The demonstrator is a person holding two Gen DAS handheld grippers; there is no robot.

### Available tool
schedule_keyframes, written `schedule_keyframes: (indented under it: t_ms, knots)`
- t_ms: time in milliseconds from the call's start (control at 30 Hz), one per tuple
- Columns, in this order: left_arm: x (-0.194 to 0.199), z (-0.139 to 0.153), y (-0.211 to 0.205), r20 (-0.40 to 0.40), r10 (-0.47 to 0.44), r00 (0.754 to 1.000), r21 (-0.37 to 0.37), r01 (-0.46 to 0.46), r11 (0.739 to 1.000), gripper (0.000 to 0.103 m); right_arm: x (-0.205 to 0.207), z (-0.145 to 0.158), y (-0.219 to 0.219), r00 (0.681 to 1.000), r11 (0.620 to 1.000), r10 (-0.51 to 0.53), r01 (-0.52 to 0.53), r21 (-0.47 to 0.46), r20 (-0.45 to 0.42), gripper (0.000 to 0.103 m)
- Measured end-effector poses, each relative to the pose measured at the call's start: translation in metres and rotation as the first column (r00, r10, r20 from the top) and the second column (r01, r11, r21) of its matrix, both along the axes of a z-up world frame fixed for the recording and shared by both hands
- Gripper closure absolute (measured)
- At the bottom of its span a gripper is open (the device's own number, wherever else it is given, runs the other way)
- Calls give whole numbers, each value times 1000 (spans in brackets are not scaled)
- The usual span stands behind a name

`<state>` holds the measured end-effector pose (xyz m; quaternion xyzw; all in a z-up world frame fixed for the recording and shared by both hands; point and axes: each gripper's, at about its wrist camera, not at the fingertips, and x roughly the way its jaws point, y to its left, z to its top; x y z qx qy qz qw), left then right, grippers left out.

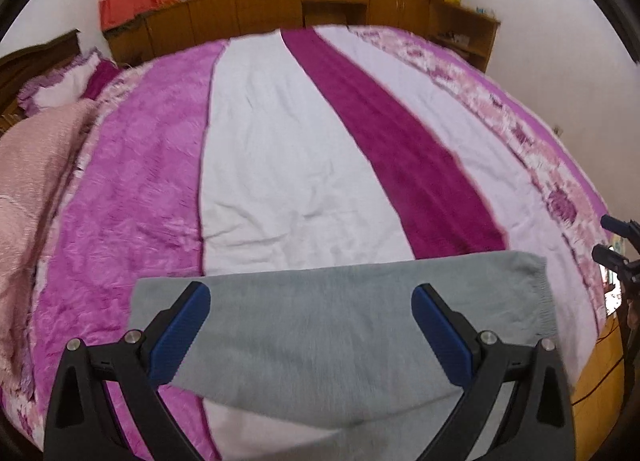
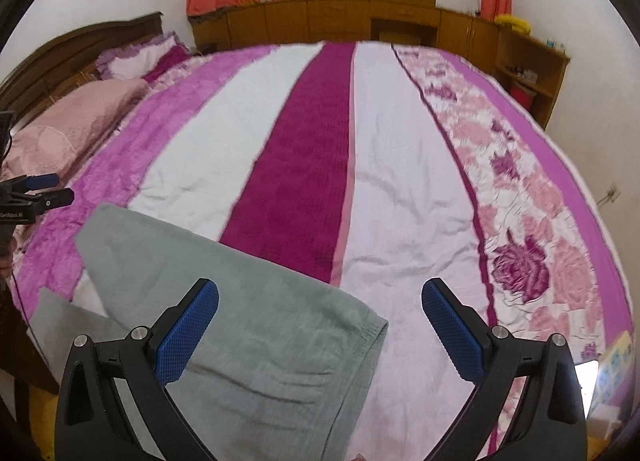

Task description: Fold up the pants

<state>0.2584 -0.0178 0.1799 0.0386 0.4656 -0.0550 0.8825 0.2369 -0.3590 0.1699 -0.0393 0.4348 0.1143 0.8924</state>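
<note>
Grey pants point(image 1: 320, 325) lie flat near the front edge of the bed, their elastic waistband point(image 1: 544, 301) at the right in the left wrist view. My left gripper point(image 1: 310, 313) is open above the cloth, its blue pads point(image 1: 182, 337) spread wide and holding nothing. In the right wrist view the same grey pants point(image 2: 248, 325) stretch from the lower middle toward the left. My right gripper point(image 2: 320, 317) hangs open over their right end, nothing between its fingers. Each gripper shows at the edge of the other's view: the right gripper point(image 1: 616, 245), the left gripper point(image 2: 40, 191).
The bed point(image 1: 280, 141) carries a striped pink, white and magenta cover. A pink blanket point(image 2: 68, 125) and a pillow point(image 2: 140, 57) lie at its left. Behind stand wooden cabinets point(image 2: 340, 21), curtains and a window. A wooden floor point(image 1: 596, 381) shows at the right.
</note>
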Motion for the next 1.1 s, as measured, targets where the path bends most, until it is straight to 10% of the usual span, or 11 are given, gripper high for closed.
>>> schedule_keyframes:
  t_ms: [567,1100]
  knots:
    - [114,-154,-16,-285,-122,951,94,154,984,1,95,-147,-1,967,997,20,-37,-61,-256,4]
    - [129,-183,6,-333,-270,903,-8,284,959,0,81,-158,-4,992,996,70,-76,-53,-107,3]
